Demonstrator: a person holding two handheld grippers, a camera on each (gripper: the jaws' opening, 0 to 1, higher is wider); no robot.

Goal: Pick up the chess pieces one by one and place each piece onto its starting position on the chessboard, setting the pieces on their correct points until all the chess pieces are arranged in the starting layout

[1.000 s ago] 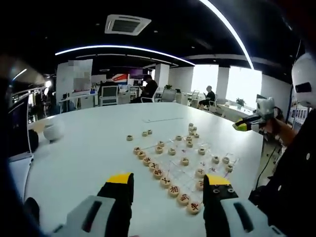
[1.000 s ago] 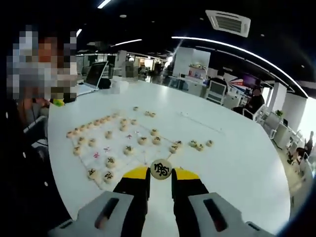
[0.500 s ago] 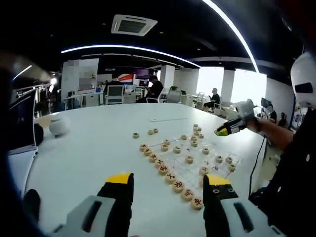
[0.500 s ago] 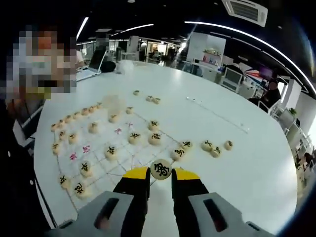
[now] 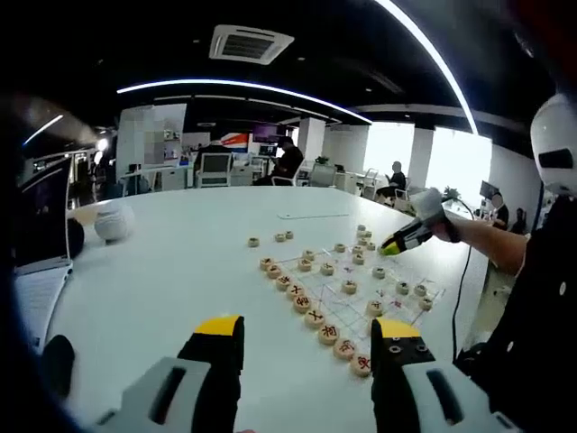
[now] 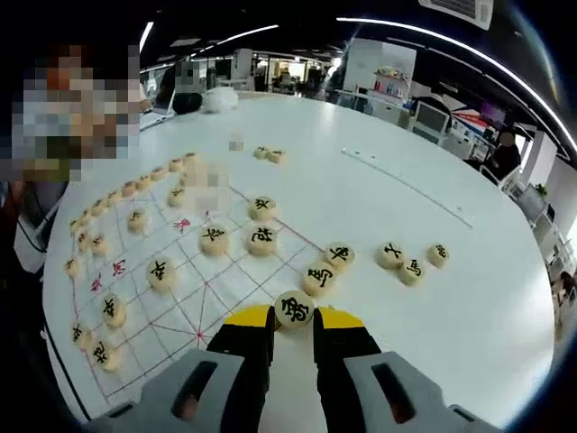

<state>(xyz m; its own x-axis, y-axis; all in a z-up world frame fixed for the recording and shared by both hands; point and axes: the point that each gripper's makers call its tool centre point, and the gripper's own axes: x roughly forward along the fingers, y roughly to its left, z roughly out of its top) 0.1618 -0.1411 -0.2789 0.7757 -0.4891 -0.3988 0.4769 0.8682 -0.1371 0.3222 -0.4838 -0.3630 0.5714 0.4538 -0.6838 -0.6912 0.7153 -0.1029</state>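
My right gripper (image 6: 293, 317) is shut on a round wooden chess piece (image 6: 294, 308) with a black character, held low over the near edge of the clear chessboard (image 6: 194, 290). Several black-marked pieces (image 6: 261, 238) stand on the board's lines; a loose group (image 6: 410, 267) lies on the white table to the right. In the left gripper view, my left gripper (image 5: 305, 336) stands open above the table, with nothing between its jaws. A row of red-marked pieces (image 5: 315, 317) runs along the board's near side. The right gripper (image 5: 403, 236) shows at the board's far side.
A white round object (image 5: 114, 221) sits at the table's far left, beside a laptop (image 5: 41, 225). Two loose pieces (image 6: 268, 154) lie beyond the board. A thin strip (image 6: 406, 187) lies on the table farther out. Desks, chairs and people stand in the background.
The right gripper has come down and forward toward the board with the piece in it, so the pieces look larger. The left gripper stays open; its view has shifted slightly.
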